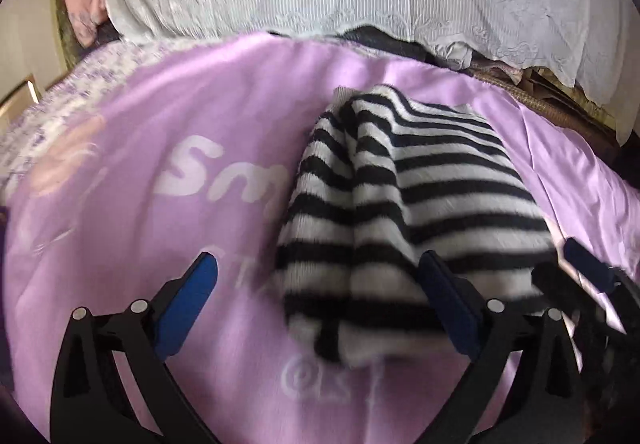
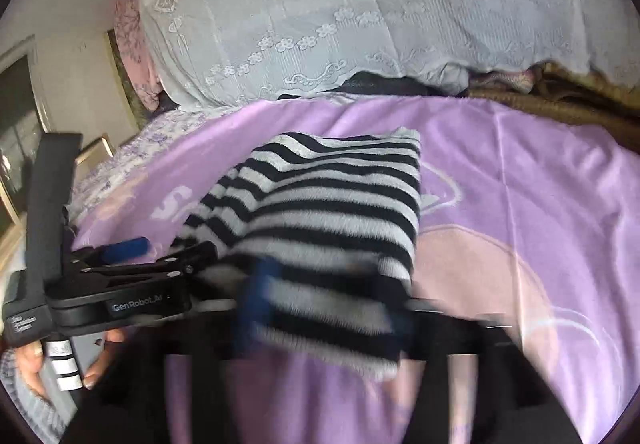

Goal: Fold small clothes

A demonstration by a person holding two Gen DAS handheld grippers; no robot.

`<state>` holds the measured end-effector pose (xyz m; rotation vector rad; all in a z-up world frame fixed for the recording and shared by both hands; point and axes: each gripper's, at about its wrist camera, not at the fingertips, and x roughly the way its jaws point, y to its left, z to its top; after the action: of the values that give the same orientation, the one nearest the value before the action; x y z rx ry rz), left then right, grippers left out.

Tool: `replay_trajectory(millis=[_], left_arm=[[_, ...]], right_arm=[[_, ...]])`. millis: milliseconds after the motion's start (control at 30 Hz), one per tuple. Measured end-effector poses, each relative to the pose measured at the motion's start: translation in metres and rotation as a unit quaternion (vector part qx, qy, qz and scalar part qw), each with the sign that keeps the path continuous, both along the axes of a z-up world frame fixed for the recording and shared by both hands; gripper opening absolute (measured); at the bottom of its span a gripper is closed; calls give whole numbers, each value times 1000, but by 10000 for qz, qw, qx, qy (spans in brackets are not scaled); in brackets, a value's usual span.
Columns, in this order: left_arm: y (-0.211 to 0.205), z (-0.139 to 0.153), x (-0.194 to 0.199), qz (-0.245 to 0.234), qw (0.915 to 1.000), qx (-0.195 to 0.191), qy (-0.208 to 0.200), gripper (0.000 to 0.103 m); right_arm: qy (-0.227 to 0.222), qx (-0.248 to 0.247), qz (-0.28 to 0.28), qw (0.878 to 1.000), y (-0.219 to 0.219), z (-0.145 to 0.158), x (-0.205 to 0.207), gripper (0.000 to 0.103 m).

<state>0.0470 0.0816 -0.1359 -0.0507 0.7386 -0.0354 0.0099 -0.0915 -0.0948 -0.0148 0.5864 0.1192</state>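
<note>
A black-and-white striped garment (image 1: 404, 200) is seen lying on a lilac blanket (image 1: 140, 148) that is spread over a bed; white lettering is printed on the blanket, partly covered by the garment. The garment is bunched into a long, folded shape running away from the cameras, with a lengthwise crease visible in the left wrist view.

The left tool (image 1: 316, 292) is held wide open. Its left finger (image 1: 188, 304) is seen over bare blanket, apart from the garment, while its right finger (image 1: 448, 304) lies against the near right part of the striped fabric. The near end of the garment sits between the two fingers, yet nothing is clamped. In the right wrist view the left tool (image 2: 160, 252) is seen from the side at the garment's left edge, and the person's hand (image 2: 32, 364) is seen around its handle.

The right tool (image 2: 324, 312) is heavily blurred in its own view. One blue finger (image 2: 256, 308) is made out at the near end of the striped garment (image 2: 332, 204), with striped fabric lying across the gap between the fingers; whether the fabric is actually gripped cannot be told. In the left wrist view part of the right tool (image 1: 588, 272) shows at the garment's right edge.

Behind the blanket, a white lace cover (image 2: 360, 12) is draped over a large mound, and a brown woven fabric (image 2: 560, 104) is seen at the far right.
</note>
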Motion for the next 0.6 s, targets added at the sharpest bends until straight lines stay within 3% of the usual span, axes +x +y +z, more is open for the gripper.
replay_trajectory(millis=[67,133,300,433,600], left_arm=[[-4,6,-17,2,9998,133,-146,98],[-8,8,-27,-7,9996,204,-175,98],[-10,15,-49,145,9990,384,-193,98],[-11,33,-61,207,9979,471,-402,98],[-17,55,-70,127,9969,555,-543,98]], right_arm=[[-71,-198,11,9998,5,2,-15,76],[-16,-292,-7,9996,7,3,-27,87],[-24,-529,-577,9969,-4,19,-52,99],[-92,-637,-924,9936,-14,43,-66,99],[-66,-727,-807,9941,-16,64,-74,99]])
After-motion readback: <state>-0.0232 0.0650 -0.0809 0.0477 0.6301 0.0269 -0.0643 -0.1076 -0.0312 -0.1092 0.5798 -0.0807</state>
